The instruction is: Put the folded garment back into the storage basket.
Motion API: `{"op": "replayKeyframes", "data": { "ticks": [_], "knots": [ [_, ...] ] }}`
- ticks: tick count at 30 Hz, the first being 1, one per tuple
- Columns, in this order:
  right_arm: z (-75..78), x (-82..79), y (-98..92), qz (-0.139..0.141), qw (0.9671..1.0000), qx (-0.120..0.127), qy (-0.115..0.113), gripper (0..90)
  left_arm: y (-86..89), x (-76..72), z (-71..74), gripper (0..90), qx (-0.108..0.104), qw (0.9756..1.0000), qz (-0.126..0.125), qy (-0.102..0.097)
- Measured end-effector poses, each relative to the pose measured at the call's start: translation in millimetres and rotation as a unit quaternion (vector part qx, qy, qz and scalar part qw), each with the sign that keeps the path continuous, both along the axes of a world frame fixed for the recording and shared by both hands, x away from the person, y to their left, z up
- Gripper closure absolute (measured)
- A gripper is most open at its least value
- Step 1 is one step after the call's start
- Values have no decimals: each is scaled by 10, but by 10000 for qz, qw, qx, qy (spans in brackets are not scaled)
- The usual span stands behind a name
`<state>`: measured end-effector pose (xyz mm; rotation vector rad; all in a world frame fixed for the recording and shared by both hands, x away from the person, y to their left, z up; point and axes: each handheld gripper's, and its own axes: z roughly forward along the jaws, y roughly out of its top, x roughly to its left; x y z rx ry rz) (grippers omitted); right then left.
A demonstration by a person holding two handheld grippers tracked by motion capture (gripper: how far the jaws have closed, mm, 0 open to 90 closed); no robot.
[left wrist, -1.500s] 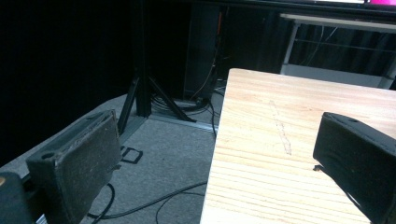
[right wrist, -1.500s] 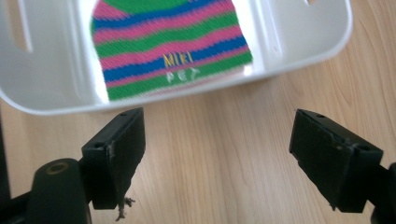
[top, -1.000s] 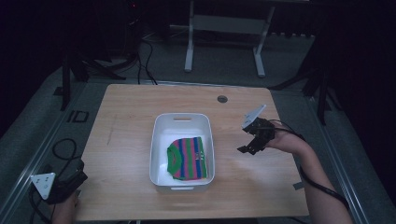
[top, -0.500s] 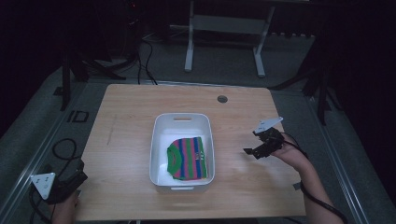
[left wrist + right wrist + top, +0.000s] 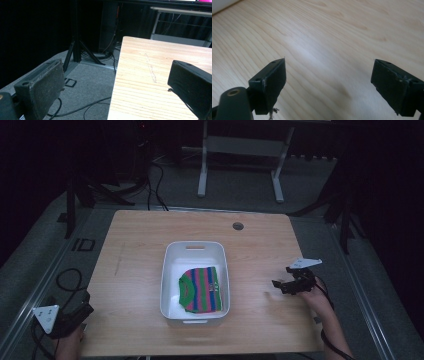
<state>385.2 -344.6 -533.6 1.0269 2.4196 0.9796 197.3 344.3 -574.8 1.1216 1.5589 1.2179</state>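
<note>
Striped garment (image 5: 201, 289), folded, lies in the white bin (image 5: 196, 249) at frame centre, nearer its lower end. Since a second ago the right gripper (image 5: 281, 286) has drawn away from the bin's right rim toward the lower right of the frame and dropped low over bare table (image 5: 135, 245); its jaws stand wide apart, holding nothing. Judgement: garment deposited, release complete. Left gripper (image 5: 80, 312) sits unmoved at lower left corner, jaws also spread, well apart from the bin.
</note>
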Motion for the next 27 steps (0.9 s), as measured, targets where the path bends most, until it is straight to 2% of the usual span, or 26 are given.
{"op": "replayKeyframes", "data": {
  "ticks": [5,9,13,15,16,17,18,19,20,21,23,27],
  "knots": [
    [-109,-147,-107,-535,9985,1,-93,130,-1,0,0,14,0,10000,3,-5],
    [-181,-243,-179,-1026,9946,-38,-146,130,-2,-1,0,14,2,10000,12,-9],
    [-232,-326,-256,-1375,9901,40,-282,130,-1,-2,-1,14,-8,10000,7,-23],
    [-240,-370,-293,-1613,9859,63,-449,130,-2,-2,-1,14,-7,10000,10,-25],
    [-240,-370,-293,-1613,9859,63,-449,130,-2,-2,-1,14,-7,10000,10,-25],
    [-236,-390,-315,-1706,9839,114,-522,130,-2,-3,-1,14,-6,10000,7,-26],
    [-218,-444,-363,-1975,9772,238,-745,130,-2,-4,-1,14,-8,10000,9,-27],
    [-218,-444,-363,-1975,9772,238,-745,130,-2,-4,-1,14,-13,10000,10,-28],
    [-205,-474,-398,-2103,9733,298,-870,130,-2,-5,-1,14,-12,10000,7,-28],
    [-205,-474,-398,-2103,9733,298,-870,130,-2,-5,-1,14,-12,10000,7,-31],
    [-201,-506,-439,-2235,9691,345,-988,130,-1,-5,-1,14,-16,10000,3,-29],
    [-196,-575,-521,-2346,9641,508,-1131,130,-1,-4,-1,14,-27,10000,5,-44]
  ]
}}
